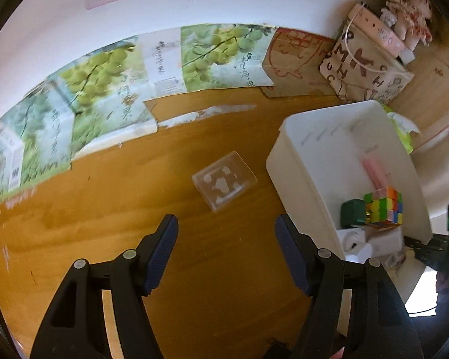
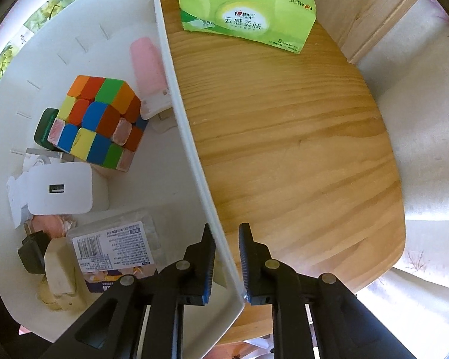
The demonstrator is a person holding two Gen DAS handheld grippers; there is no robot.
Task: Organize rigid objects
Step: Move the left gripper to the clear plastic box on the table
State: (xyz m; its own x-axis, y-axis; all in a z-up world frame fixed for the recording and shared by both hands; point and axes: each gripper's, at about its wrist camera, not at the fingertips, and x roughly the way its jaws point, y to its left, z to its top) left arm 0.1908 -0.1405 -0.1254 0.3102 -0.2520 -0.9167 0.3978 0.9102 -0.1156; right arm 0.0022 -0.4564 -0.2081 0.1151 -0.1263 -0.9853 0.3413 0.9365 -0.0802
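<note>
A clear plastic box [image 1: 224, 184] lies on the wooden table ahead of my left gripper [image 1: 227, 227], which is open and empty above the tabletop. The white bin [image 1: 308, 161] stands to its right, holding a colourful puzzle cube [image 1: 383, 208] and a green block [image 1: 352, 212]. My right gripper [image 2: 227, 233] is shut on the white bin's wall [image 2: 194, 149], one finger inside, one outside. Inside the bin I see the puzzle cube [image 2: 100, 119], a white charger [image 2: 61, 193], a pink item [image 2: 145, 62] and a labelled clear box [image 2: 113, 249].
A green tissue pack [image 2: 248, 9] sits on the table [image 2: 284, 134] beyond the bin. Fruit cartons [image 1: 104, 89] and a patterned paper bag [image 1: 362, 62] line the back wall. The table edge curves at the right in the right wrist view.
</note>
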